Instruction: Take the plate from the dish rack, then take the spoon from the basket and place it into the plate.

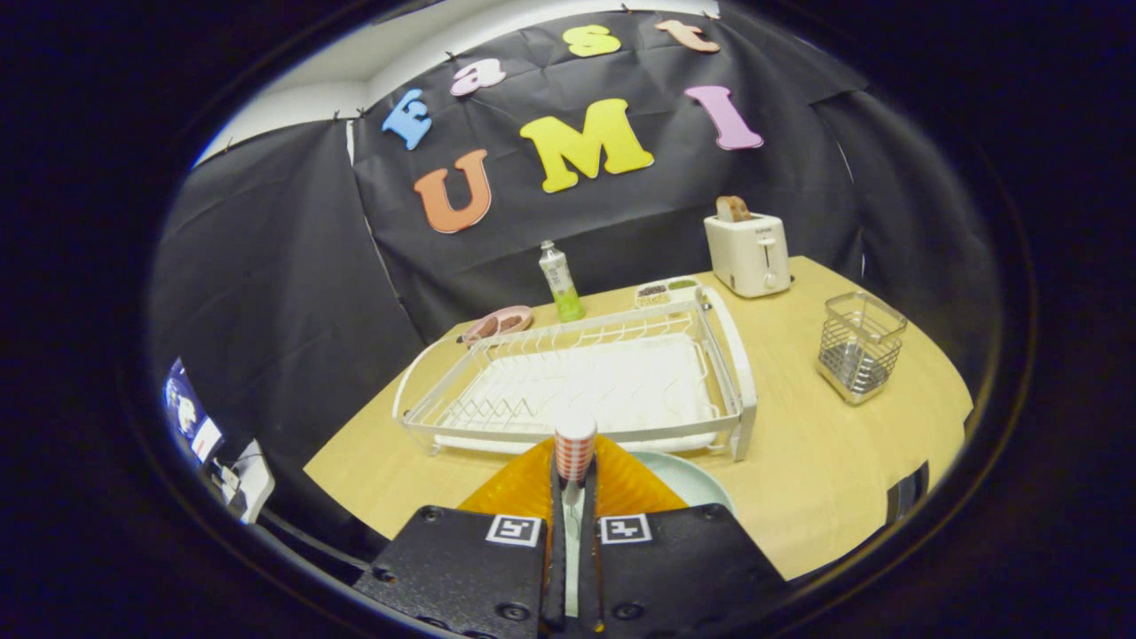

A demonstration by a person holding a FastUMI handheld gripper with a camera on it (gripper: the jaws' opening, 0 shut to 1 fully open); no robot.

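Note:
My gripper is shut on the spoon. The spoon's red-and-white checked handle end sticks up between my fingertips, and its lower part runs down the narrow gap between the fingers. Just under and to the right of my fingers lies the pale green plate, on the wooden table in front of the white dish rack; the fingers hide most of it. The rack holds no dishes. The wire basket stands to the right of the rack with nothing in it.
Behind the rack stand a green bottle, a pink bowl, a small divided dish and a white toaster with bread in it. Bare tabletop lies between the rack and the basket.

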